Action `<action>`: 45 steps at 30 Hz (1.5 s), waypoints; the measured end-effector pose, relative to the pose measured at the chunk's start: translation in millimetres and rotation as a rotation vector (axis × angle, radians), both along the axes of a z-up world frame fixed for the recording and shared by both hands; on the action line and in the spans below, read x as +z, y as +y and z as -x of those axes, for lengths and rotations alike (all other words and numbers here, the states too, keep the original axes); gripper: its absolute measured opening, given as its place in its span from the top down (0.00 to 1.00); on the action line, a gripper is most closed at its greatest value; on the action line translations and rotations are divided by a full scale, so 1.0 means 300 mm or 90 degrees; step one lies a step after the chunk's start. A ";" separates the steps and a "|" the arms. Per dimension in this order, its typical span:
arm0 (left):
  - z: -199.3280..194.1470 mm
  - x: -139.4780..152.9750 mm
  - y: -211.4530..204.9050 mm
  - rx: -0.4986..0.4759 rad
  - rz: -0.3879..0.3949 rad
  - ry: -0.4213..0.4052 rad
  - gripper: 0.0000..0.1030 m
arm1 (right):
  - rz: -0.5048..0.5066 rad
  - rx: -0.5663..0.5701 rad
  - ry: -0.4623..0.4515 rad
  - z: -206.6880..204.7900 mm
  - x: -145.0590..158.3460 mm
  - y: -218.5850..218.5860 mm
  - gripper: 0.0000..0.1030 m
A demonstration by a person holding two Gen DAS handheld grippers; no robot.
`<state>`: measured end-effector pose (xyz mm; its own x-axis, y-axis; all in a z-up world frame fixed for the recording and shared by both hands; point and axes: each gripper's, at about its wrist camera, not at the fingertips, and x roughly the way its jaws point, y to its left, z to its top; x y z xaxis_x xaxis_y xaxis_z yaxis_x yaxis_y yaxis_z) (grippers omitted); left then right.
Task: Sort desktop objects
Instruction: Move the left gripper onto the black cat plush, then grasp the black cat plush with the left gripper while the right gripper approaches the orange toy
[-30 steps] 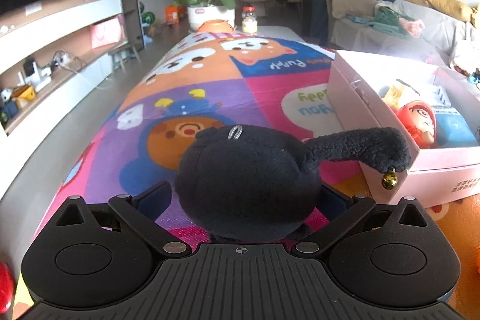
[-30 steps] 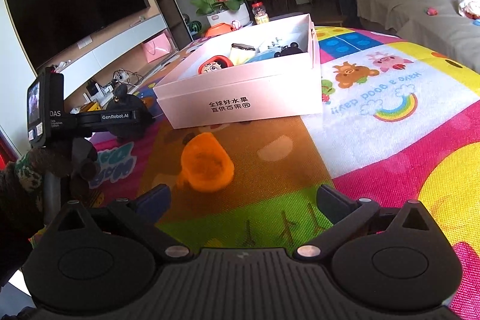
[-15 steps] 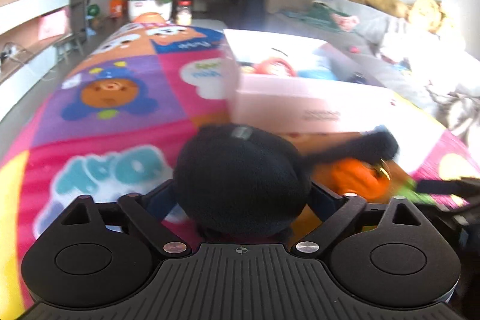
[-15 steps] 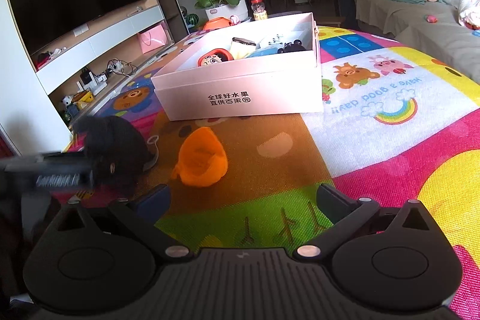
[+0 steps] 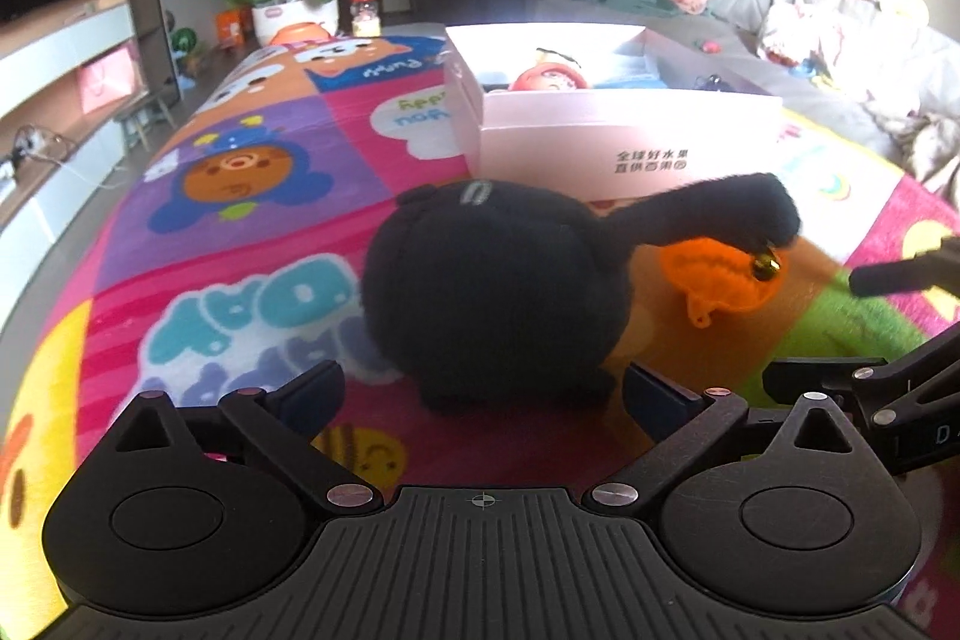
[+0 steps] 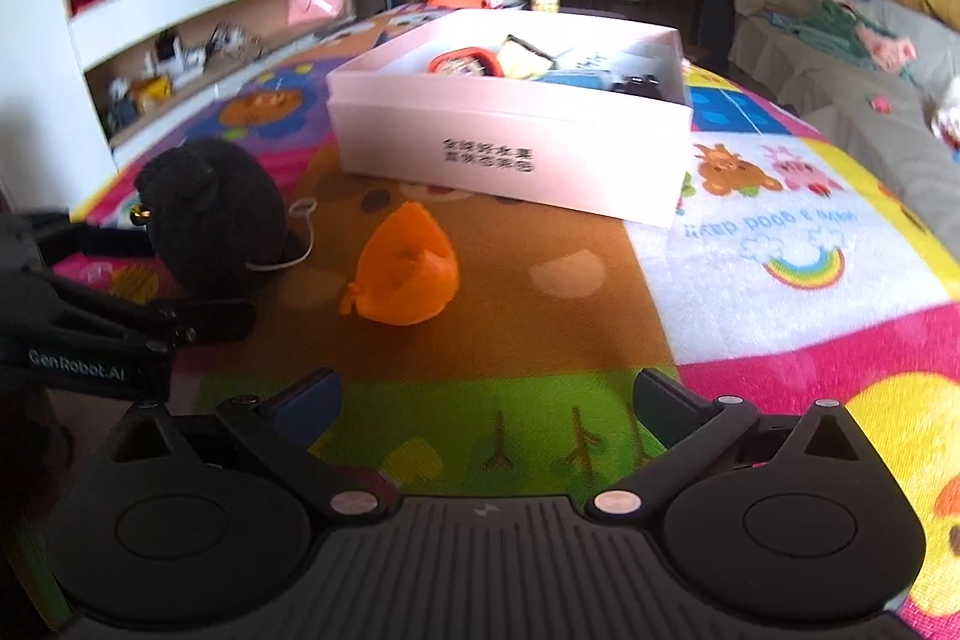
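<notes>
Black plush toy point(image 5: 498, 280) sits on the colourful play mat point(image 5: 240, 196), between the fingers of the left tool point(image 5: 483, 391). Those jaws have just been opening and stand apart, the pads seemingly clear of the toy, though the contact point is hard to see. Orange pouch point(image 6: 405, 274) lies just beside the toy, in front of the pink box point(image 6: 510, 148). Right tool point(image 6: 486, 397) hangs above the mat near the pouch, jaws wide and empty.
</notes>
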<state>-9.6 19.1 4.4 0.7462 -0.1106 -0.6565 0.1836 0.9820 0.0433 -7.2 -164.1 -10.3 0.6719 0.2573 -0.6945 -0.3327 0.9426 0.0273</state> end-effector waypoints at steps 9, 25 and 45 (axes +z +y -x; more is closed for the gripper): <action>-0.008 -0.008 0.050 0.002 0.043 0.016 0.00 | 0.087 0.023 -0.035 -0.032 0.049 0.054 0.18; -0.008 -0.017 0.041 0.004 0.033 0.015 0.00 | 0.038 -0.020 -0.073 -0.034 0.119 0.036 0.13; -0.007 -0.017 0.041 0.004 0.033 0.015 0.00 | -0.004 0.075 -0.043 0.004 0.089 0.133 0.23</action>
